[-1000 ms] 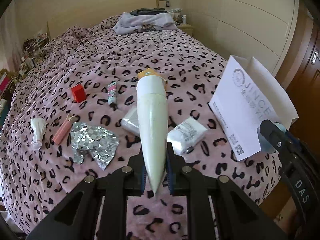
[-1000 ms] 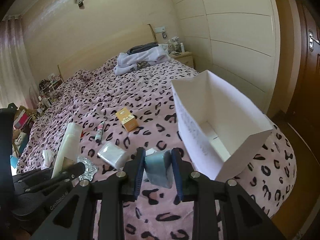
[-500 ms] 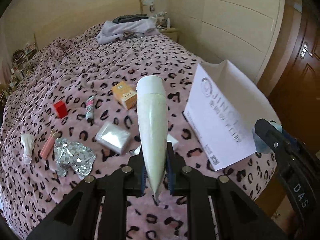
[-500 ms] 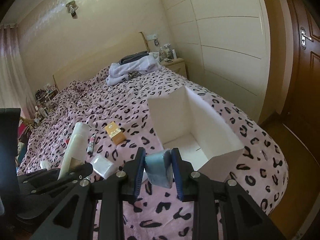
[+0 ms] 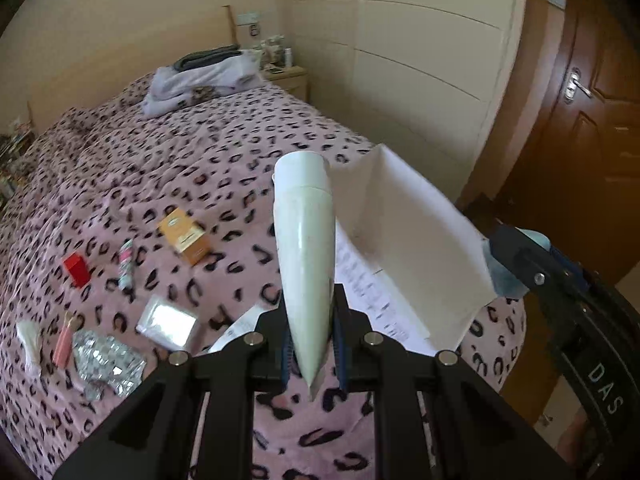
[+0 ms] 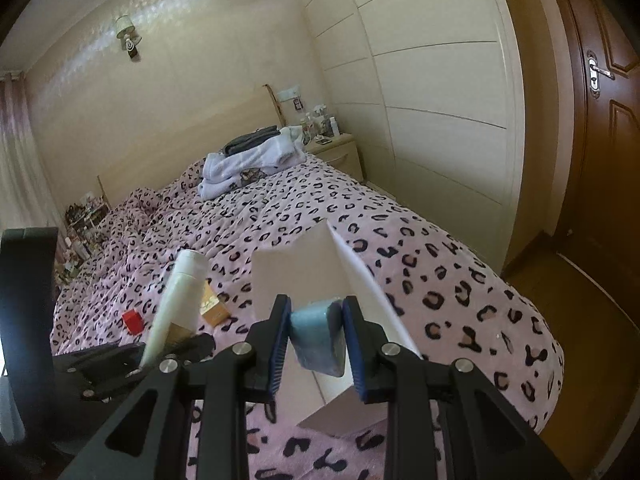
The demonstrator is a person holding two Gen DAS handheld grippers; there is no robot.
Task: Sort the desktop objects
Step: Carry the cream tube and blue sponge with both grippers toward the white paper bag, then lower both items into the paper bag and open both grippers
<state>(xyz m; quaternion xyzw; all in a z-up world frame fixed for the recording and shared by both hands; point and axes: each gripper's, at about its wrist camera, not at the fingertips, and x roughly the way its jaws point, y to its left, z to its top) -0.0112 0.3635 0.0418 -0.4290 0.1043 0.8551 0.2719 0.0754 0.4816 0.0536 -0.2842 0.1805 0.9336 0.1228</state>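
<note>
Pink leopard-print bedding (image 5: 224, 152) fills both views of a bedroom with cream walls and a brown door at the right edge.

In the left wrist view, the left gripper (image 5: 310, 344) at lower centre is closed on a cream tube (image 5: 306, 264), pinching its flat tail so that the capped end points up and away. To its right stands an open white paper bag (image 5: 404, 248), mouth upward, with the tube's cap level with its near rim. In the right wrist view, the right gripper (image 6: 318, 340) at lower centre is clamped on a small blue packet (image 6: 318, 334), held just in front of the same bag (image 6: 296, 276).

Across the left half of the left wrist view lie loose items:
- an orange box (image 5: 184, 236)
- a red box (image 5: 77, 269)
- a small printed tube (image 5: 126, 258)
- a clear sachet (image 5: 168, 322)
- crumpled foil (image 5: 106, 362)
- a pink stick (image 5: 64, 340)
- a white wad (image 5: 30, 342)

Judged risks: the tube is gripped only by its thin tail, so it could swing or slip. The bag is light paper on soft bedding, and a nudge from either gripper could tip it or fold its mouth shut. Both grippers are near the one opening and might collide.

Hidden or unclear: the bag's interior and contents, its blurred print, and a white slip mostly behind the left gripper.
</note>
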